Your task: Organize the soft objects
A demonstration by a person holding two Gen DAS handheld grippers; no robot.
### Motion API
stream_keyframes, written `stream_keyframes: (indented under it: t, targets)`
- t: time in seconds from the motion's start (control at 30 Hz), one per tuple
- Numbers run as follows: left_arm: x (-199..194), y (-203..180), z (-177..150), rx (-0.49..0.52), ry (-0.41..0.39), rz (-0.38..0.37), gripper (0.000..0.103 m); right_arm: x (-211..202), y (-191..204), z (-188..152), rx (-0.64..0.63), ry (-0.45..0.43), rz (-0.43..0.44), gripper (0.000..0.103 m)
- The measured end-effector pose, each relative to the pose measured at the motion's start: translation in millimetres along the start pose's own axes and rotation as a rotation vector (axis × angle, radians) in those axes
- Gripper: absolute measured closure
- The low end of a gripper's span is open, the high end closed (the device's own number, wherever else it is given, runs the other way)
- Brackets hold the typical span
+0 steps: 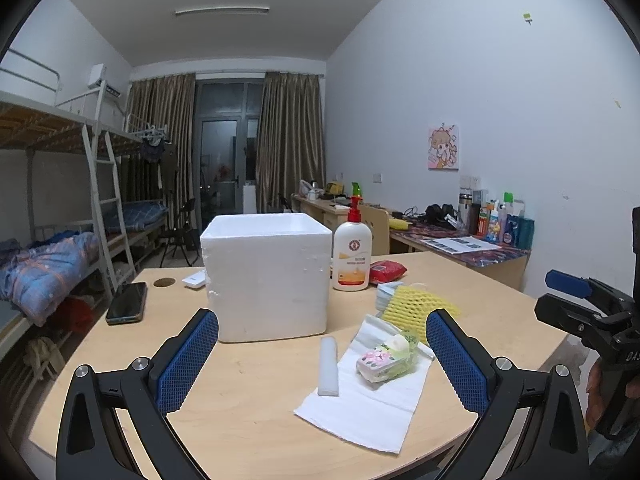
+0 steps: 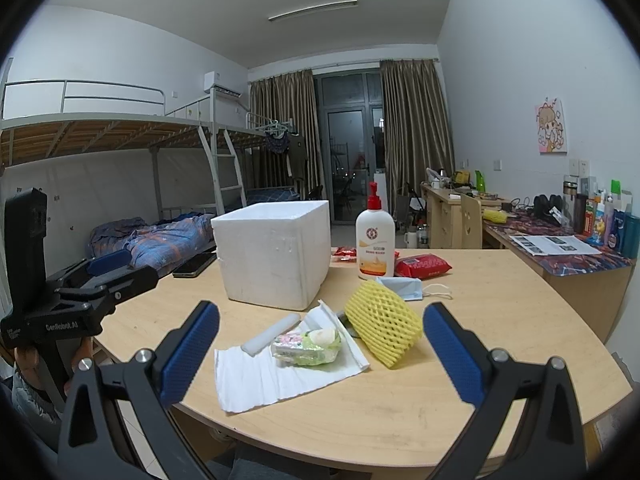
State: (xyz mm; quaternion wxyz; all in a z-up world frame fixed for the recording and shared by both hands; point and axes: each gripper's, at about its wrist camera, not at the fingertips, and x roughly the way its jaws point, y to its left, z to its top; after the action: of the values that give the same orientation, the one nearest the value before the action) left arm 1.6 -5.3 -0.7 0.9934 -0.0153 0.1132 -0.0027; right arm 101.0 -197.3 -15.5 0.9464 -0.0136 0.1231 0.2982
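A white foam box [image 1: 266, 276] [image 2: 276, 252] stands open-topped on the round wooden table [image 1: 248, 392] [image 2: 500, 352]. In front of it lie a white foam sheet [image 1: 372, 404] [image 2: 276, 376], a white foam stick [image 1: 329, 365] [image 2: 271, 335], a small soft packet in green wrap [image 1: 387, 358] [image 2: 308, 347], a yellow foam net [image 1: 416, 306] [image 2: 382, 322] and a blue face mask [image 2: 402, 282]. My left gripper [image 1: 322, 364] is open and empty above the near table edge. My right gripper [image 2: 320, 360] is open and empty, also hovering near the soft items.
A lotion pump bottle [image 1: 352, 256] [image 2: 375, 242] and a red wipes pack [image 1: 386, 272] [image 2: 422, 265] stand behind the soft items. A phone [image 1: 127, 302] lies left of the box. Bunk beds are at left, desks with clutter at right.
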Motion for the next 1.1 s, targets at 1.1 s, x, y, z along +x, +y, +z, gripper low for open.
stream_keyframes:
  t: [1.1]
  targets:
    - [0.0, 2.2, 1.5, 0.004, 0.015, 0.006, 0.0, 4.0, 1.7, 0.5, 0.001, 0.005, 0.001, 0.0]
